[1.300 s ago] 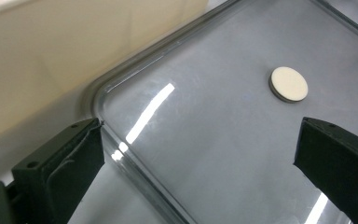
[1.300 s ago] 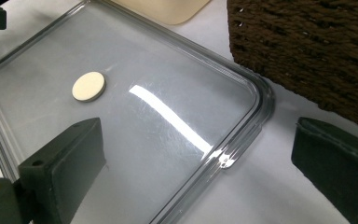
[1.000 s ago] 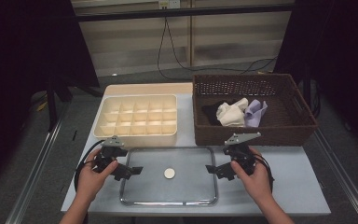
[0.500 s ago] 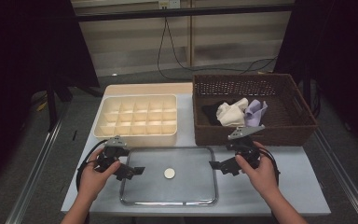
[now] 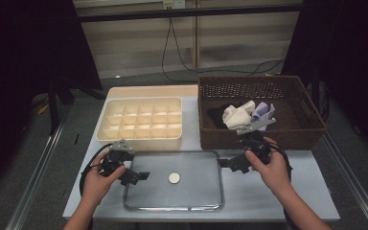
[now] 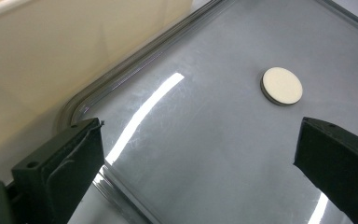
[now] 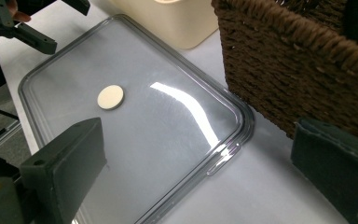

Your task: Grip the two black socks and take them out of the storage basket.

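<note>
Approaching the clear lid [image 5: 173,179] from both ends, with nothing yet gripped.
From the high view, the lid is seen lying flat on the surface [image 5: 268,191] in front of the cream divided box [image 5: 143,124], with the left gripper [image 5: 136,176] over its left edge and the right gripper [image 5: 227,164] at its right edge beside the wicker basket [image 5: 261,111]; an uneven lift could be caused if one end is caught before the other. In the left gripper view, the jaws are held wide apart and empty above the lid, its round white knob [image 6: 282,86] ahead; the thin rim could be missed or slid off. In the right gripper view, the jaws are likewise wide and empty over the lid's corner [image 7: 223,154], and the basket wall [image 7: 298,60] could be struck.
</note>
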### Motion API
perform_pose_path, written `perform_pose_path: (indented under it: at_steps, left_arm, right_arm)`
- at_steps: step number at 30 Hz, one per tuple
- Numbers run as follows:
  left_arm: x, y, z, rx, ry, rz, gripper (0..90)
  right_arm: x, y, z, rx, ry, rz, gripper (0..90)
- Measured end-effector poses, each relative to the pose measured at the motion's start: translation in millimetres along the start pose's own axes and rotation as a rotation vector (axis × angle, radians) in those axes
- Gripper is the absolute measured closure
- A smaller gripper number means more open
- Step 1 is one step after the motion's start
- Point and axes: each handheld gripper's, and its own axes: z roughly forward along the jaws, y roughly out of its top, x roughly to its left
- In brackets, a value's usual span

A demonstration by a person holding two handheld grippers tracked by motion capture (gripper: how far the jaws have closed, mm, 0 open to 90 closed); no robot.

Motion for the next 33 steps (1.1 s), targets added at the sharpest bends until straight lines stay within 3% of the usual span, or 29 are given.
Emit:
perform_pose_path:
  at_steps: [14, 22, 25, 26, 33]
  left_arm:
    - [-0.4, 0.6, 0.8, 0.005, -0.015, 0.003, 1.2]
    - [-0.2, 0.4, 0.1, 0.006, -0.016, 0.004, 1.2]
    - [-0.4, 0.4, 0.3, 0.007, -0.013, 0.006, 1.2]
    - [-0.6, 0.3, 0.3, 0.007, -0.015, 0.003, 1.2]
    - [-0.3, 0.4, 0.3, 0.010, -0.011, 0.007, 1.2]
  right_arm:
    - [-2.1, 17.4, -11.9, 0.025, 0.007, -0.022, 2.8]
    - [-6.0, 26.9, -17.0, 0.005, 0.028, -0.007, 2.8]
    - [-7.1, 30.0, -17.9, 0.018, 0.012, -0.012, 3.0]
    - [-8.2, 30.9, -17.7, 0.015, 0.030, -0.009, 2.9]
    - [-15.3, 37.5, -17.4, 0.019, 0.038, 0.011, 3.0]
